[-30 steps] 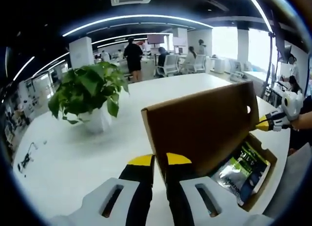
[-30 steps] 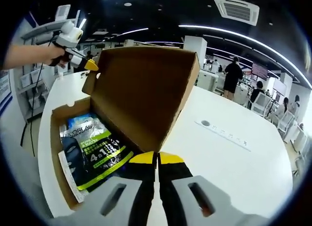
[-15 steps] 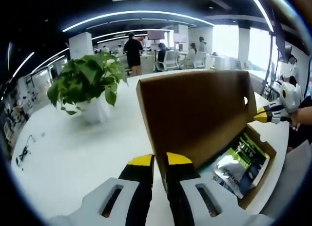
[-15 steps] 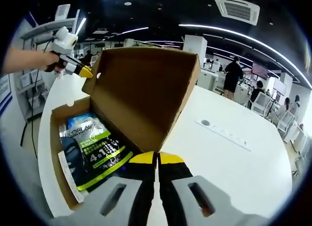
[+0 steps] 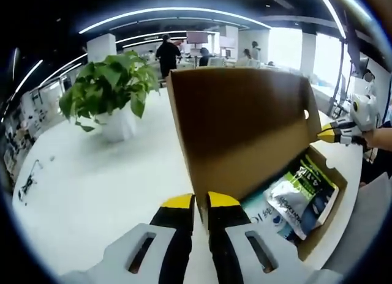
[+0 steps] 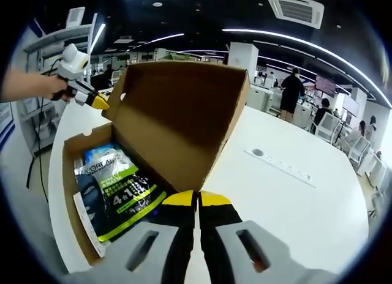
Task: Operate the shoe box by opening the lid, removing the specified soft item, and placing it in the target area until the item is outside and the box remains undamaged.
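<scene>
Brown corrugated cardboard shoe-box lid (image 6: 184, 122) stands raised, each gripper (image 5: 195, 201) (image 6: 196, 199) closed on a lid edge. Next: release, reach the green-black soft pouch (image 6: 119, 189) at 9 o'clock.

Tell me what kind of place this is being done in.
Most likely an open-plan office: long ceiling light strips, office chairs and people at desks in the background, and a potted plant on the big white table beside the open shoe box.
</scene>
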Tool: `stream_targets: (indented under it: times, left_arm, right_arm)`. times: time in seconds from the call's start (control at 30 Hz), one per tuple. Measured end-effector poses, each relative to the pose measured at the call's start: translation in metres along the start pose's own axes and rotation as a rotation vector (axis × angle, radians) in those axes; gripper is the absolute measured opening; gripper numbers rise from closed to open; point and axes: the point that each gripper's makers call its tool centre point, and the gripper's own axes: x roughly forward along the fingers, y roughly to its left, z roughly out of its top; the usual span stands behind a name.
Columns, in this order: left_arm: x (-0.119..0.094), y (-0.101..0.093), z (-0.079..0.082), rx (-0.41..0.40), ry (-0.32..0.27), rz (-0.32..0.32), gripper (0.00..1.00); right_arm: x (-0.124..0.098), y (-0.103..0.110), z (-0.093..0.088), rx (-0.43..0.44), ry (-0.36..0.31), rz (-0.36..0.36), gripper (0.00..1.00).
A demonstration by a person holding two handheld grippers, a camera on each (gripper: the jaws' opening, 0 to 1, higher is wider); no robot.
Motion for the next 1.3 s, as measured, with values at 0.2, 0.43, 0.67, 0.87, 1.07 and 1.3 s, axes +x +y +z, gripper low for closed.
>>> stream_targets:
  times: [0.2,0.43,0.67,0.87,1.07,1.3]
  left_arm:
    - [0.0,0.002,-0.006,0.011,0.003,0.014,0.0]
    - [0.002,0.004,-0.006,0.007,0.0,0.02,0.0]
    - [0.006,0.006,-0.004,0.002,0.0,0.022,0.0]
    - [0.009,0.008,-0.003,0.001,0.001,0.021,0.0]
    - [0.011,0.009,-0.001,-0.009,-0.005,0.022,0.0]
    - [0.016,0.011,0.0,-0.014,-0.002,0.023,0.0]
  right_arm:
    - [0.001,-0.001,0.001,0.012,0.007,-0.004,0.0]
    - [0.001,-0.002,0.002,0.019,0.01,-0.007,0.0]
    - [0.004,-0.003,0.003,0.043,0.012,-0.014,0.0]
    - [0.005,-0.005,0.004,0.064,0.01,-0.017,0.0]
    - [0.007,-0.007,0.004,0.094,0.009,-0.021,0.0]
    - [0.008,-0.009,0.005,0.106,0.008,-0.028,0.0]
